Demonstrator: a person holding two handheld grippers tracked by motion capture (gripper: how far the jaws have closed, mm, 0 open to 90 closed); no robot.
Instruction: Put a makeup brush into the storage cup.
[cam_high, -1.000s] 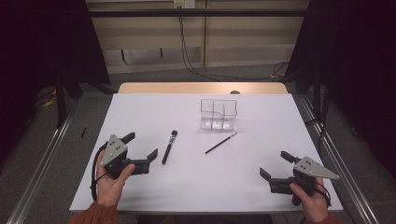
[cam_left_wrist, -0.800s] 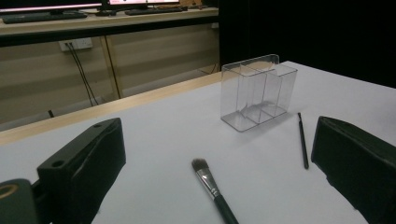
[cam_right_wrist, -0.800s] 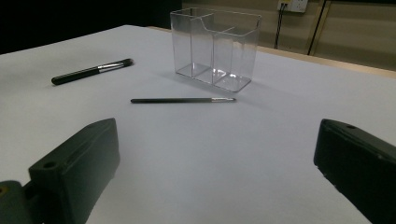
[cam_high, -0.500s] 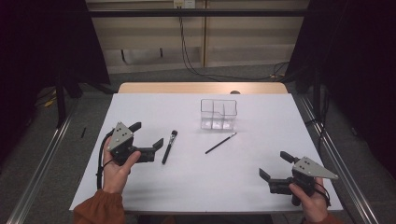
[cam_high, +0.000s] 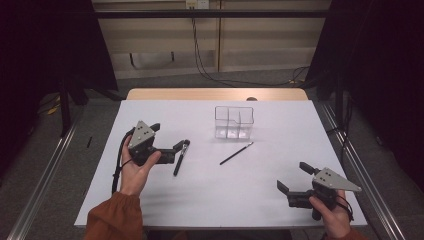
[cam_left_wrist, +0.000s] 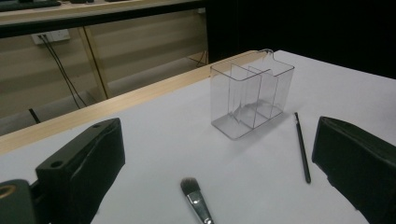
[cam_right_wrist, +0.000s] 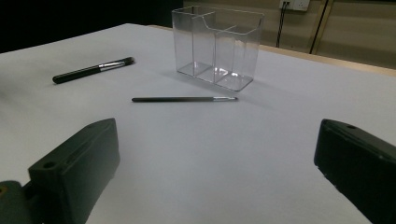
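High view: the left gripper (cam_high: 167, 140) hangs over the left half of the table (cam_high: 165, 200), jaws wide apart and holding nothing, its near jaw tip just beside the thick makeup brush (cam_high: 180, 157). That brush lies flat, bristles toward the far edge. A thin liner brush (cam_high: 236, 153) lies slanted near the table's middle, and the clear divided organiser (cam_high: 234, 121) stands upright toward the far edge, with nothing seen inside. The right gripper (cam_high: 295, 179) rests by the near right corner, jaws spread, nothing between them.

Left gripper view: both black jaws stand wide, and the thick makeup brush (cam_left_wrist: 197, 201) lies between them at the bottom edge, bristles pointing away. The thin liner brush (cam_left_wrist: 302, 146) lies beside the right jaw, the clear divided organiser (cam_left_wrist: 251, 99) beyond.

Right gripper view: jaws fully open over bare table, with the thin liner brush (cam_right_wrist: 184, 99) ahead, the clear divided organiser (cam_right_wrist: 217, 45) behind it, and the thick makeup brush (cam_right_wrist: 92, 70) to the left.

My judgement: the round handle could roll or skid if one jaw touches first, and a low approach could scrape the jaw tips on the table.
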